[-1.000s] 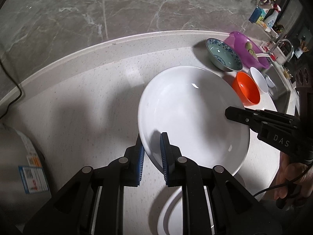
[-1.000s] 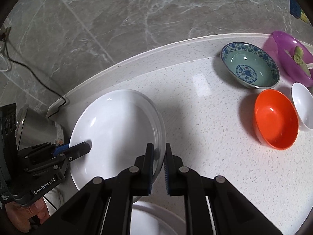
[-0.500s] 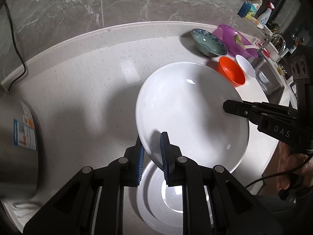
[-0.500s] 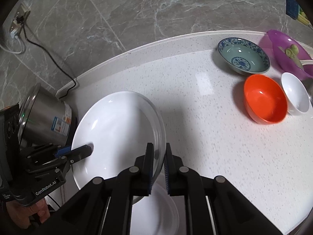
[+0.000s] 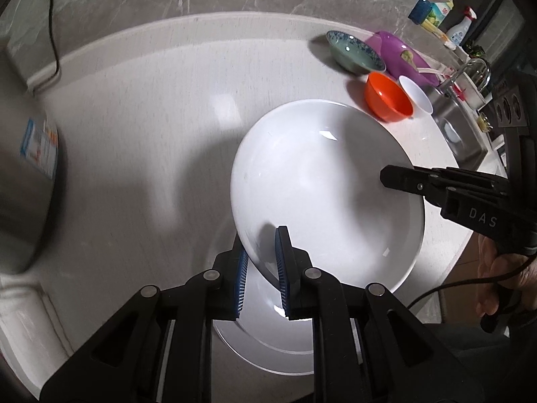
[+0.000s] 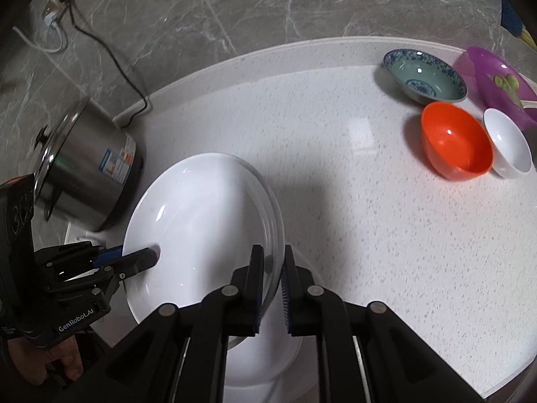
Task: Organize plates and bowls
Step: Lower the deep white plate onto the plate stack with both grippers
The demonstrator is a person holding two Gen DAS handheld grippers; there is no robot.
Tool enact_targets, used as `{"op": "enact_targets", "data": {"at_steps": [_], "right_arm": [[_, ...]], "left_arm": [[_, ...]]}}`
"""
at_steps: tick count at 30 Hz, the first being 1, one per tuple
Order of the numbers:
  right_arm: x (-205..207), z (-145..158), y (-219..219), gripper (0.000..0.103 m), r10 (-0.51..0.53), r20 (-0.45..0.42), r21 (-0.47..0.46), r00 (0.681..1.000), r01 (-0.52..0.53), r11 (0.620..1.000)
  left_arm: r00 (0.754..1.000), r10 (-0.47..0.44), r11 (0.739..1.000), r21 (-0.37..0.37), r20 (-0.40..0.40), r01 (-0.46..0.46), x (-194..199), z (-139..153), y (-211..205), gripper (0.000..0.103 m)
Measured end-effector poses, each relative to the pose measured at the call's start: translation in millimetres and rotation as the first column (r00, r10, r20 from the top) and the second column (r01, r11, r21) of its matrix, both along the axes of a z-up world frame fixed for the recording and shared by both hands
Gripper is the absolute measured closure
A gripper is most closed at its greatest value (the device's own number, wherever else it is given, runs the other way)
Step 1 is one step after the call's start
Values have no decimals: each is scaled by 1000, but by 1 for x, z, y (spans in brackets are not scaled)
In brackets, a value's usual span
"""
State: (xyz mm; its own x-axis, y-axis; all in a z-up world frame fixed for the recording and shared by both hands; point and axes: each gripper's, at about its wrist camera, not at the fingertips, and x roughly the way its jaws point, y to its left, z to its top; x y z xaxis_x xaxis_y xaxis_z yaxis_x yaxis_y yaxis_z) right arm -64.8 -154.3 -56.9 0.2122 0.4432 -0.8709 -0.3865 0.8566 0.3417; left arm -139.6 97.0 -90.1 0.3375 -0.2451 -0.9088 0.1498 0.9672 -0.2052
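Both grippers, left gripper point(image 5: 262, 270) and right gripper point(image 6: 271, 290), clamp opposite rims of the large white plate point(image 5: 322, 188). Compared with a second ago, it now hangs over the second plate point(image 5: 268, 336) at lower centre, so stacking seems near.

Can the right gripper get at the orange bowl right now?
Probably not yet: the right gripper is shut on the large white plate's rim, sharing it with the left gripper. The countertop toward the orange bowl looks free.
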Motion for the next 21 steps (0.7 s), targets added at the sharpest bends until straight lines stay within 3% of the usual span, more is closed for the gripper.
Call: {"op": "enact_targets", "data": {"at_steps": [7, 21], "right_arm": [[-19, -18, -1, 91, 58, -32, -19, 998, -58, 998], [-37, -52, 1, 91, 131, -56, -64, 990, -134, 989]], "left_arm": [[998, 41, 999, -21, -48, -42, -34, -28, -1, 89], [995, 57, 998, 29, -82, -55, -62, -65, -11, 89]]}}
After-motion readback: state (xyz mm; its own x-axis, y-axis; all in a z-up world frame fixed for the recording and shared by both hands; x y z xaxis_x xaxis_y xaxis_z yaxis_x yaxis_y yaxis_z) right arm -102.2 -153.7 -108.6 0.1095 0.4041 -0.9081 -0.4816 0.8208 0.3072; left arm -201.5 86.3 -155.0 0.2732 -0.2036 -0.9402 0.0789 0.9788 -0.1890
